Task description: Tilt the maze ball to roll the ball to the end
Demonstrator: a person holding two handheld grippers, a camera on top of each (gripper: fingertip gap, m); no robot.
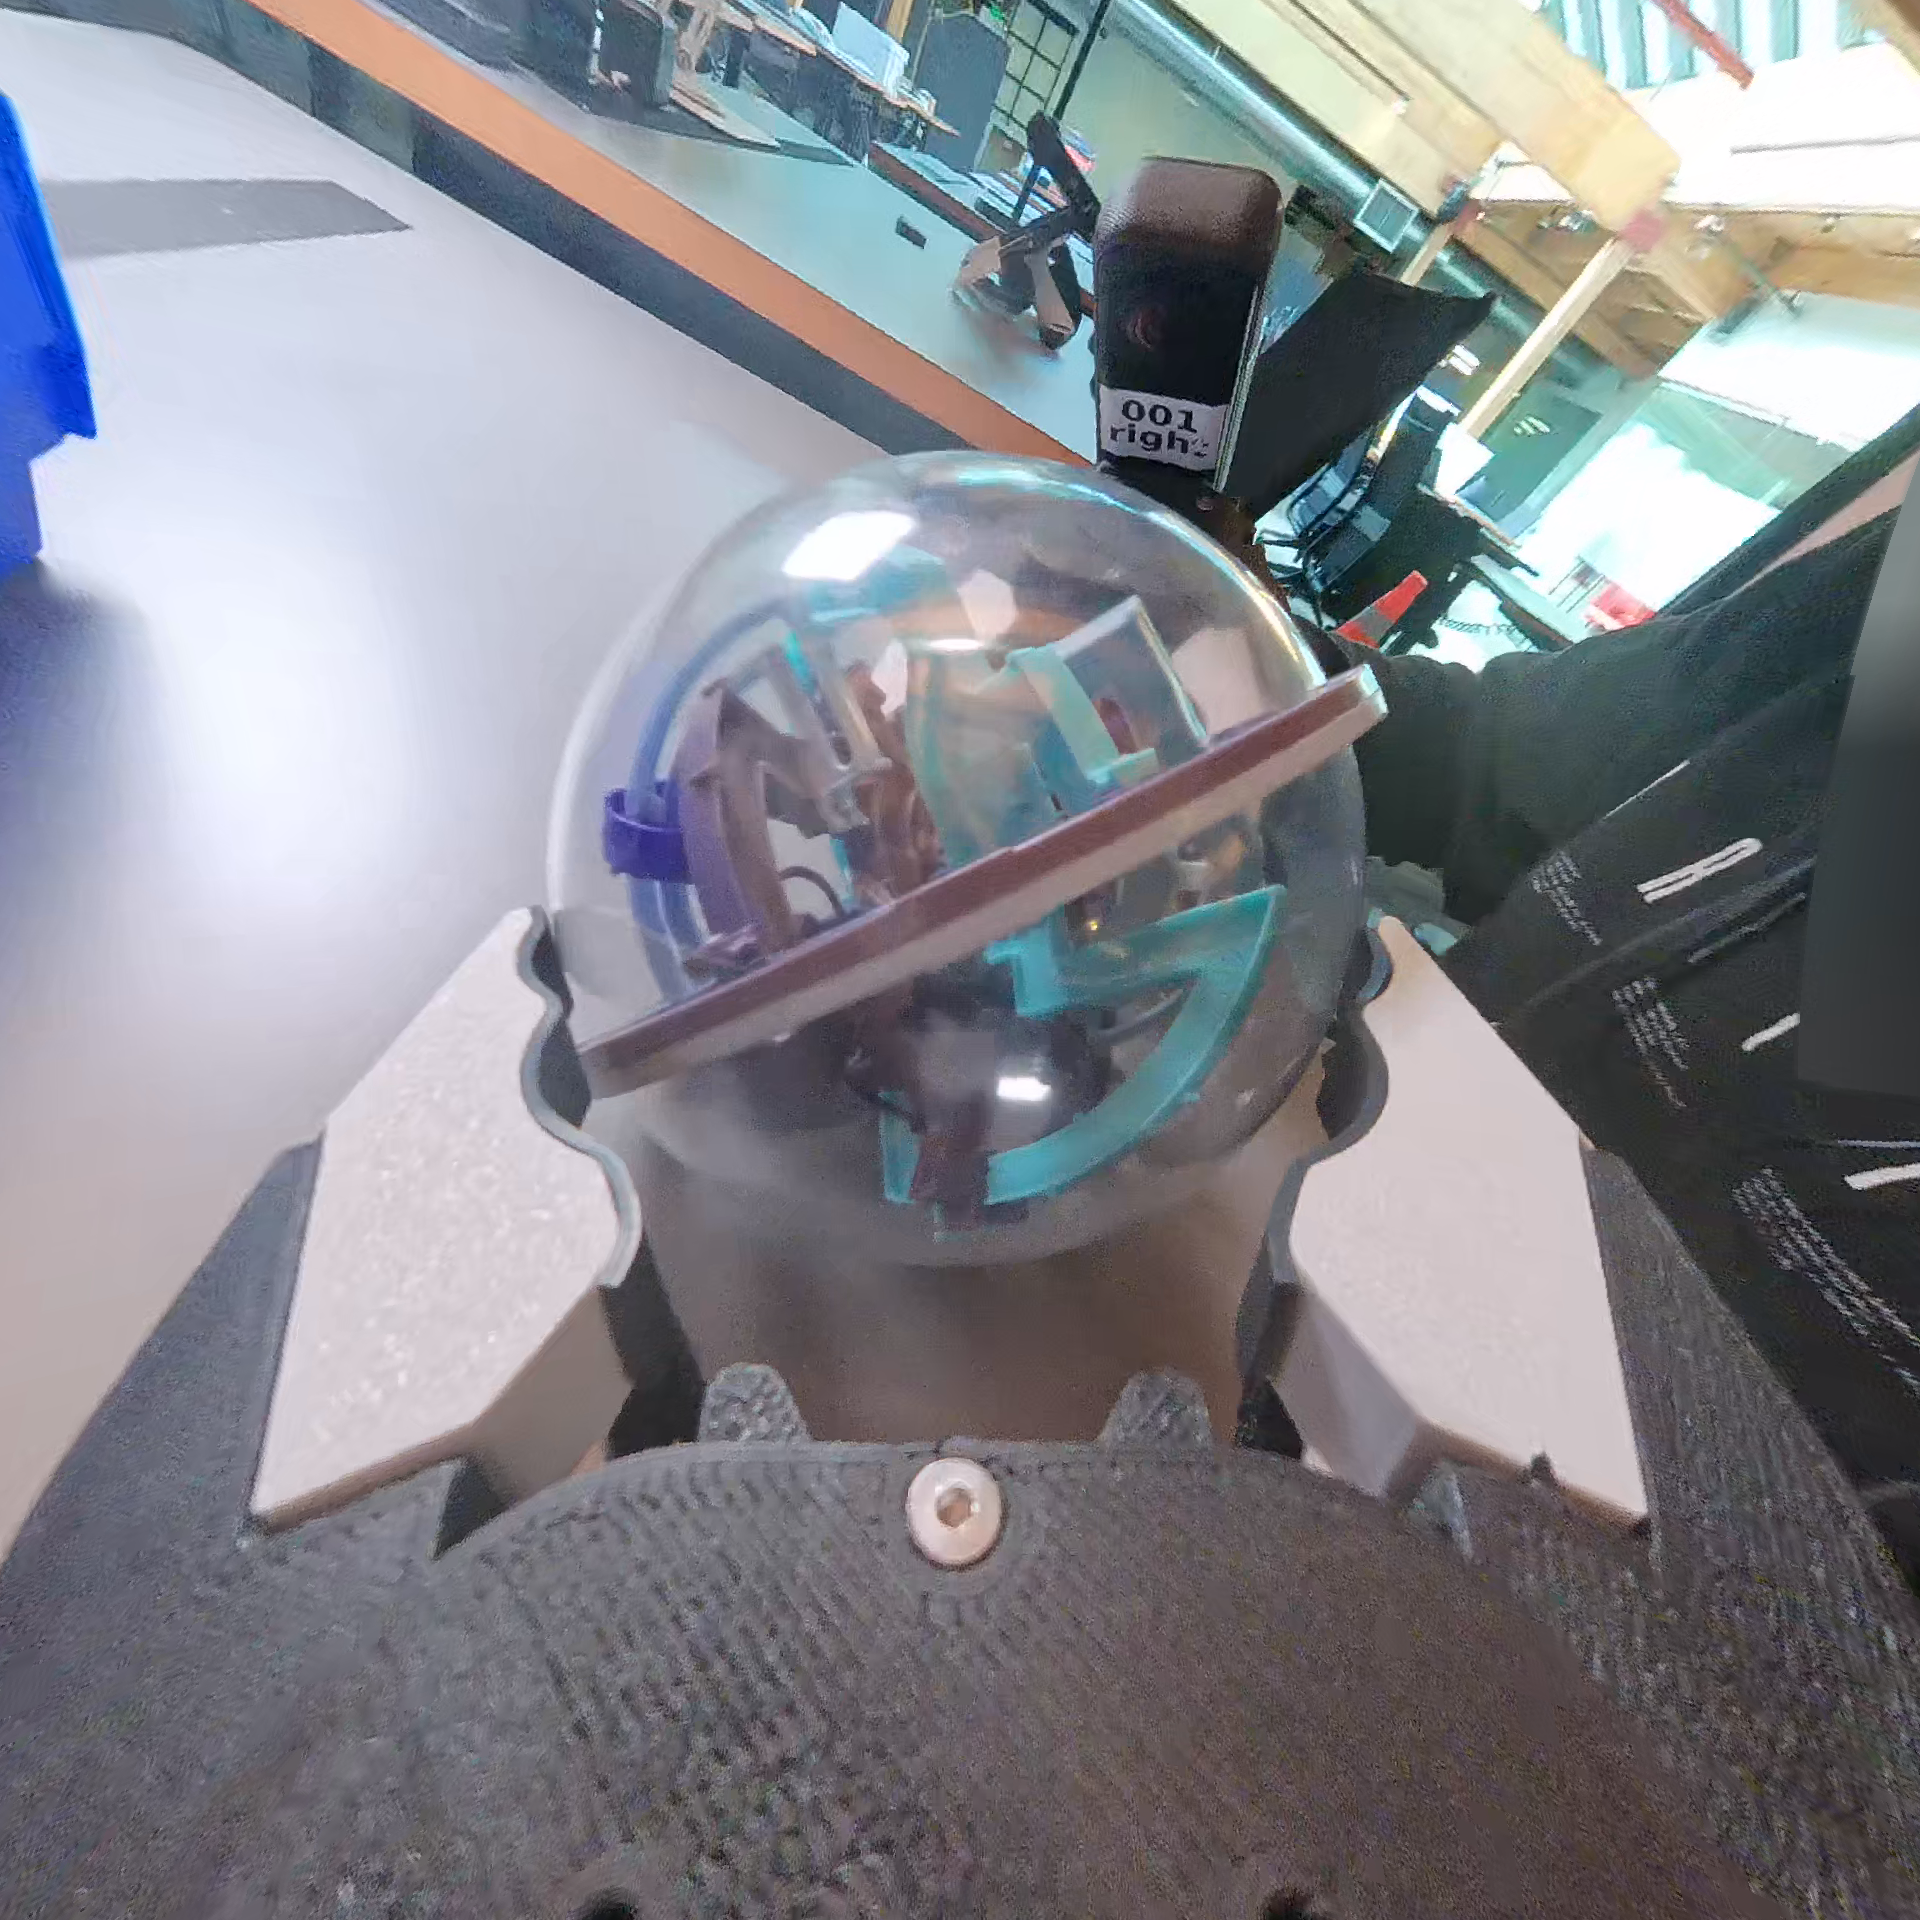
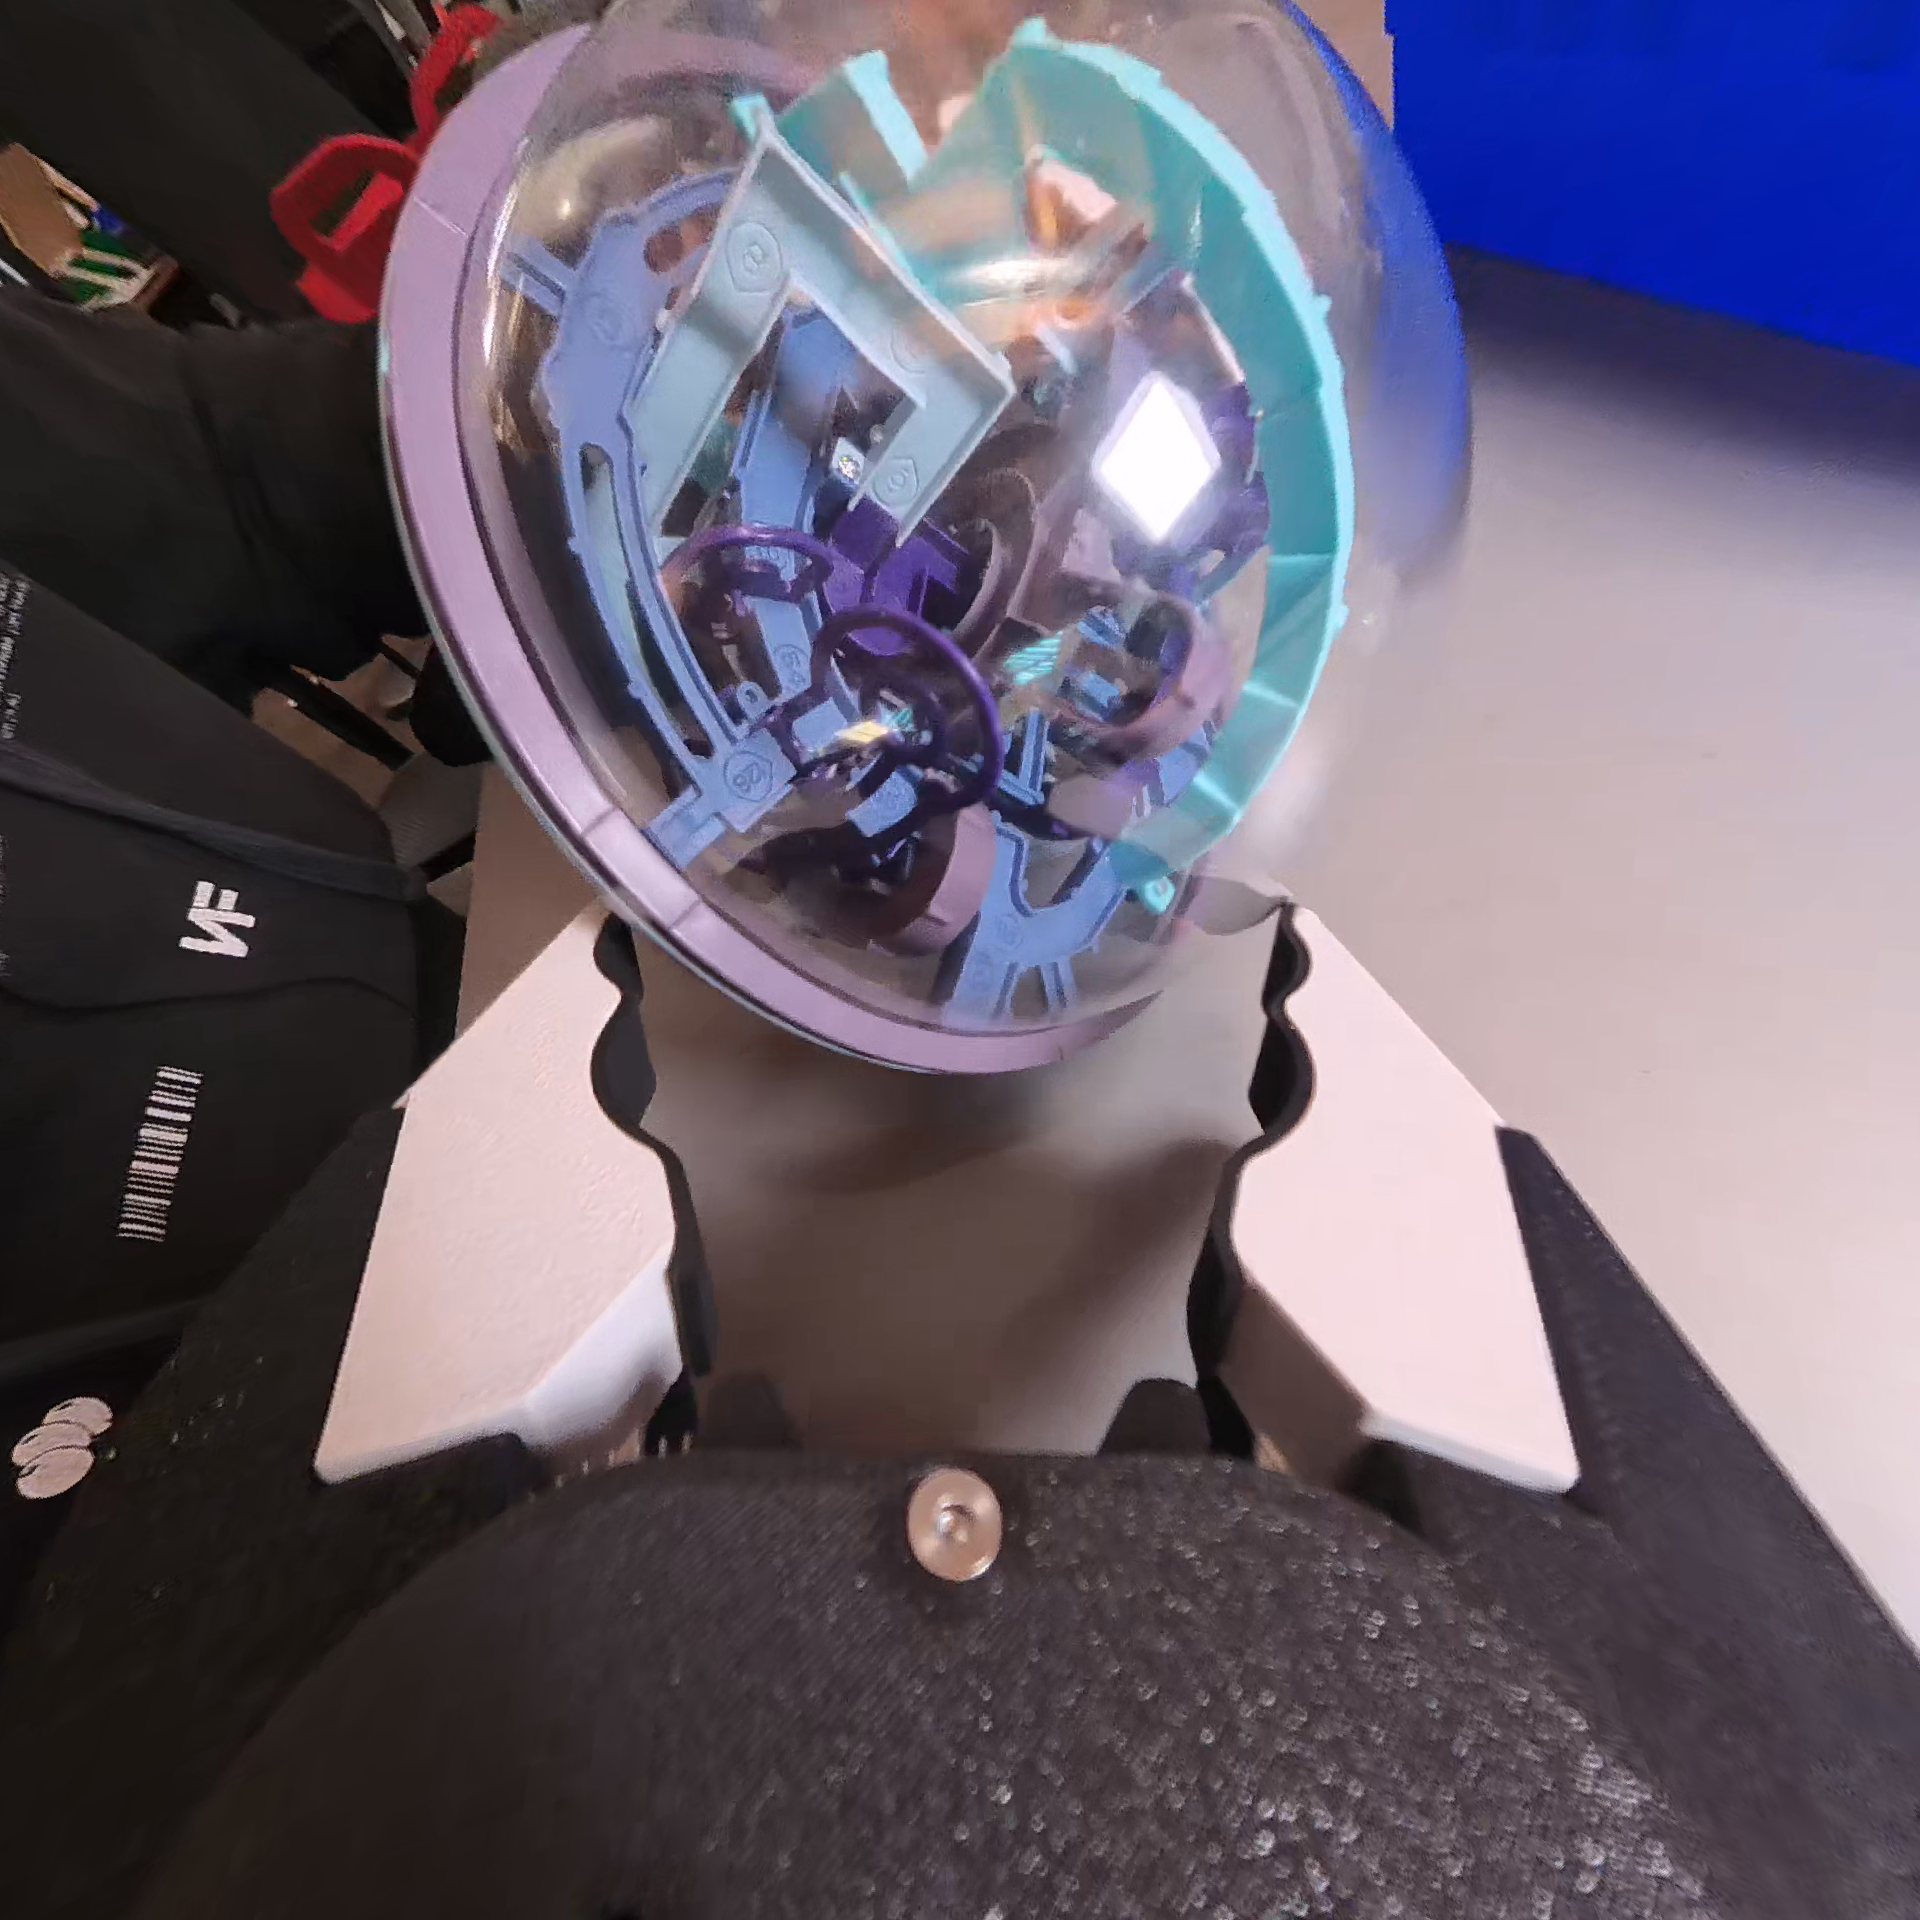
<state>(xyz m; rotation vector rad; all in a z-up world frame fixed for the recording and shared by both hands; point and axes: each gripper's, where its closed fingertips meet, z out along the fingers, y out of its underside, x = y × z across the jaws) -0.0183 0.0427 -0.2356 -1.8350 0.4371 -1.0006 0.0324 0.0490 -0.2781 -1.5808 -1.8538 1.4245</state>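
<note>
The maze ball (image 1: pixel 935 831) is a clear sphere with a purple ring around its middle and teal, blue and purple tracks inside. It is held above the grey table (image 1: pixel 312 623), ring tilted. My left gripper (image 1: pixel 956 966) is shut on it: the ring's low end meets the left finger (image 1: pixel 551 1039) and the dome meets the right one. In the right wrist view the maze ball (image 2: pixel 883 520) sits at the tips of my right gripper (image 2: pixel 951 935), which is shut on it from the opposite side. The right gripper's camera housing (image 1: pixel 1179 312) shows behind the ball. I cannot pick out the small ball inside.
A blue bin (image 1: pixel 31 312) stands on the table at the left; it also shows in the right wrist view (image 2: pixel 1662 156). The table's orange edge (image 1: pixel 727 239) runs behind. A person's black sleeve (image 1: pixel 1662 935) is close on the right, and in the right wrist view (image 2: pixel 156 935) on the left.
</note>
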